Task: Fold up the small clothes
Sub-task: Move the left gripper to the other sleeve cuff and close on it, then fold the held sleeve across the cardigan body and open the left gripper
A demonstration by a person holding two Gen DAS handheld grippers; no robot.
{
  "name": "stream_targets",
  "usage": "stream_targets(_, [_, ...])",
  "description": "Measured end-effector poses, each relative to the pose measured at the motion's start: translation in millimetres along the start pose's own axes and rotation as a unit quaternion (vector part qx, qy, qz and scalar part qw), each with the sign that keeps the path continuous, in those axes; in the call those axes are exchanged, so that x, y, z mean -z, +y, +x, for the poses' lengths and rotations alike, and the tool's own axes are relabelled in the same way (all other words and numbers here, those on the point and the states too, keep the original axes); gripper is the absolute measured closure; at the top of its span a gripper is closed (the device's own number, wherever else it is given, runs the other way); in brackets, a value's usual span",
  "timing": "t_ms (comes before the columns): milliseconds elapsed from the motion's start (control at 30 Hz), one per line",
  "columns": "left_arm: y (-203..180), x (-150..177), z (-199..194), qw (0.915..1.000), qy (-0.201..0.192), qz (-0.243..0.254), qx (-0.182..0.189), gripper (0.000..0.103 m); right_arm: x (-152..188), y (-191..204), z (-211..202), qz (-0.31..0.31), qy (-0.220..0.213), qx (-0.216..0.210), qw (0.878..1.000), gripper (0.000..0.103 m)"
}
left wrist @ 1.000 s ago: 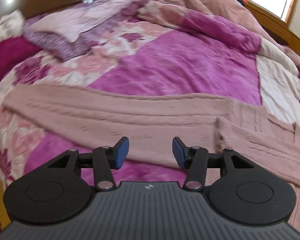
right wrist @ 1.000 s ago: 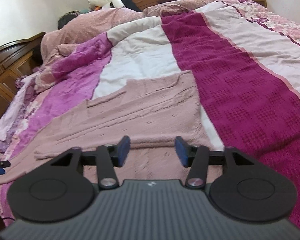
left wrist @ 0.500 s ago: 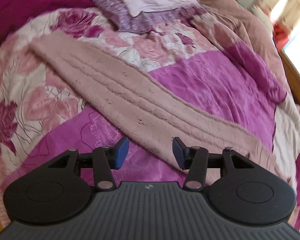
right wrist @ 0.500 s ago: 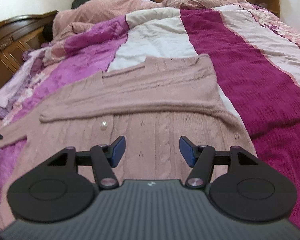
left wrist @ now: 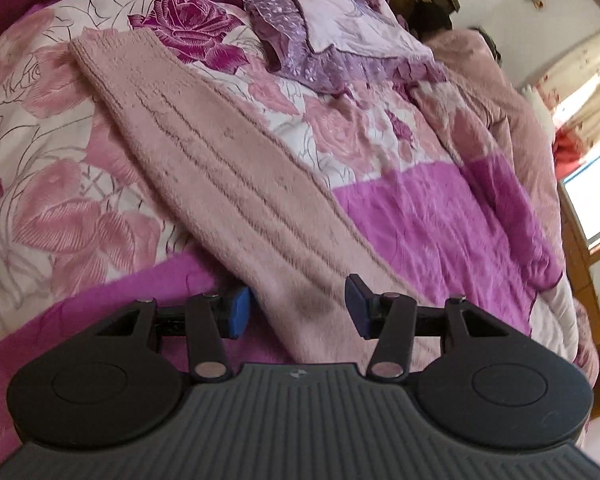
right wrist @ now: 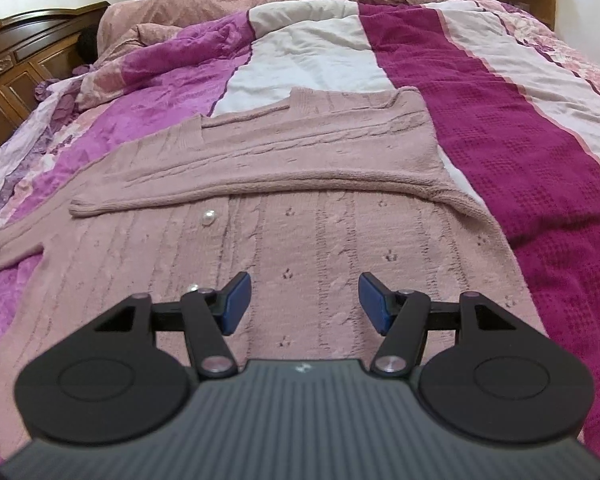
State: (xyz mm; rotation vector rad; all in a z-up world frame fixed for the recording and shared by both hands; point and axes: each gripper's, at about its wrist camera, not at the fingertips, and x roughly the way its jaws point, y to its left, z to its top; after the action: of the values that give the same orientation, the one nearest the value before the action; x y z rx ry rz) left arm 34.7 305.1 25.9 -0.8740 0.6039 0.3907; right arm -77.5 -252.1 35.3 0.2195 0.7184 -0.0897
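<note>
cardigan (right wrist: 300, 240): dusty-pink cable knit | sleeve (left wrist: 228, 184): flat, ribbed cuff

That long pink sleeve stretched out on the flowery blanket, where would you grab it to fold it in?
Probably at the ribbed cuff, the sleeve's free far end. It lies flat, so the open left tool should come from above, pinching across its width.

Each camera sits just behind its own gripper, looking forward and steeply down along the fingers at the bed. The left wrist view is rolled and close over a stretched-out sleeve (left wrist: 236, 184) of the pink sweater (right wrist: 300, 240); the right wrist view is close above its body. The two views share that sweater and the purple quilt (left wrist: 440, 220)
</note>
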Motion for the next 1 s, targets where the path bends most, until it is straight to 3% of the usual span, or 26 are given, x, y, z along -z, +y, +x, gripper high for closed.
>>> stream_targets(267, [-3.7, -13.5, 17.8, 0.9993, -0.022, 0.025, -0.018, 0.047, -0.2, 1.9, 2.1, 0.001, 0.004, 0.007, 1.000, 0.041])
stream_targets(367, [-9.2, -14.0, 15.6, 0.9975, -0.031, 0.060, -0.020, 0.069, -0.8, 0.1, 2.2, 0.004, 0.002, 0.009, 1.000, 0.041])
stream_targets(500, [-6.6, -14.2, 10.5, 0.9965, -0.029, 0.078, -0.005, 0.086, -1.8, -3.3, 3.1, 0.013, 0.001, 0.006, 1.000, 0.041])
stream_targets(767, [-22.2, -17.2, -16.1, 0.9938, -0.044, 0.096, 0.035, 0.087, -3.1, -11.3, -0.6, 0.032, -0.012, 0.001, 0.999, 0.041])
stream_targets(1000, [-65.0, -6.1, -45.1, 0.9838, -0.071, 0.146, 0.075, 0.087, -2.1, -17.8, -3.6, 0.046, -0.015, -0.003, 0.999, 0.041])
